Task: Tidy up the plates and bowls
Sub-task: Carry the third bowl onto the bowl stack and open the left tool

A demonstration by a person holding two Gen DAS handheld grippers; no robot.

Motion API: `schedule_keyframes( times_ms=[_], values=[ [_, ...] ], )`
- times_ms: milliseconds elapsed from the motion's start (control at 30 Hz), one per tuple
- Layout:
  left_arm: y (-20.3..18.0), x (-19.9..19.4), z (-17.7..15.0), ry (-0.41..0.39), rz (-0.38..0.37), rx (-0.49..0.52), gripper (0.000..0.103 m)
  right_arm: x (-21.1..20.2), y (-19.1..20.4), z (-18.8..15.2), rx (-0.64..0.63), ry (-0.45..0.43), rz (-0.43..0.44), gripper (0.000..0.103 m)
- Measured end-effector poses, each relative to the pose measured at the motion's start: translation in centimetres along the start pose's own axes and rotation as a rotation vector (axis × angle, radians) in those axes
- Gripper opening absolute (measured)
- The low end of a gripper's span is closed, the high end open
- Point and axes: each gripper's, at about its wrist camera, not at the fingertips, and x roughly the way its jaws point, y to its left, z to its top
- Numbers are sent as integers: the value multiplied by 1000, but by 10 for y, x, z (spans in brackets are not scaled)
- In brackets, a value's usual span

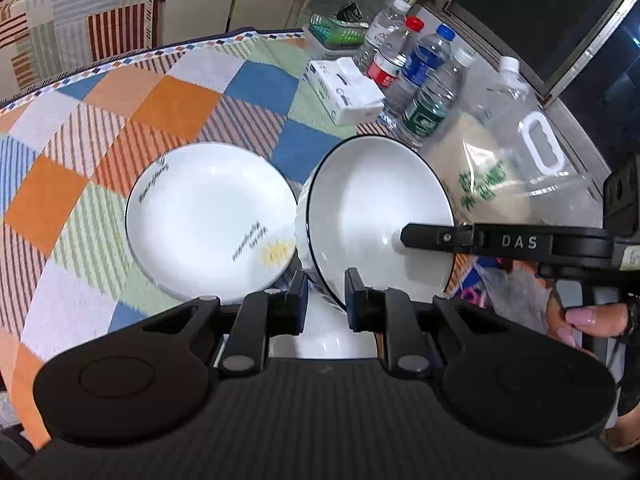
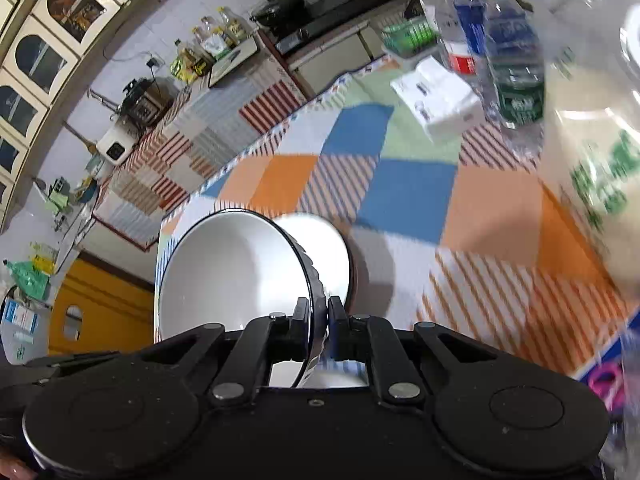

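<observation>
Evidently both grippers' fingers pinch bowl point(image 1: 372, 208) rim: left gripper point(image 1: 323, 300) near edge, right gripper point(image 2: 319, 326) opposite, sharing weight; plate point(image 1: 208, 220) left of left fingers on surface point(image 1: 180, 96)

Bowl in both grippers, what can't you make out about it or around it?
- Bowl base, left wrist view: hidden behind the left gripper.
- Plate, right wrist view: mostly behind the bowl; the right gripper covers the rest.
- Plate lettering, left wrist view: too small to read.
- Big jug label, right wrist view: blurred, cut by the edge.
</observation>
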Motion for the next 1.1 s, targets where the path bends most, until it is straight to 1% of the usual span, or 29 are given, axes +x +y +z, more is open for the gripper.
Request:
schedule_keyframes(
  times_ms=[133, 233, 400, 600, 700, 767, 833, 933, 1100],
  values=[
    [-8, -7, -25, 25, 24, 25, 17, -7, 2, -23, 4, 39, -8, 13],
    [-8, -4, -42, 52, 33, 23, 17, -9, 2, -37, -1, 66, -24, 13],
    [5, 10, -64, 92, 18, -45, 17, -1, 2, -53, -23, 108, -48, 13],
    [15, 33, -76, 138, 37, -85, 17, 23, -1, -66, -54, 150, -103, 12],
    [18, 41, -78, 158, 31, -94, 17, 29, -3, -69, -64, 162, -114, 12],
    [20, 46, -78, 177, 27, -102, 17, 32, -1, -72, -96, 158, -134, 12],
    [20, 51, -80, 189, 24, -104, 17, 34, 4, -75, -156, 148, -152, 12],
    [21, 55, -82, 190, 27, -111, 17, 37, 12, -79, -256, 128, -194, 12],
    [25, 58, -82, 199, -4, -129, 19, 44, 19, -84, -370, 114, -261, 12]
  ],
)
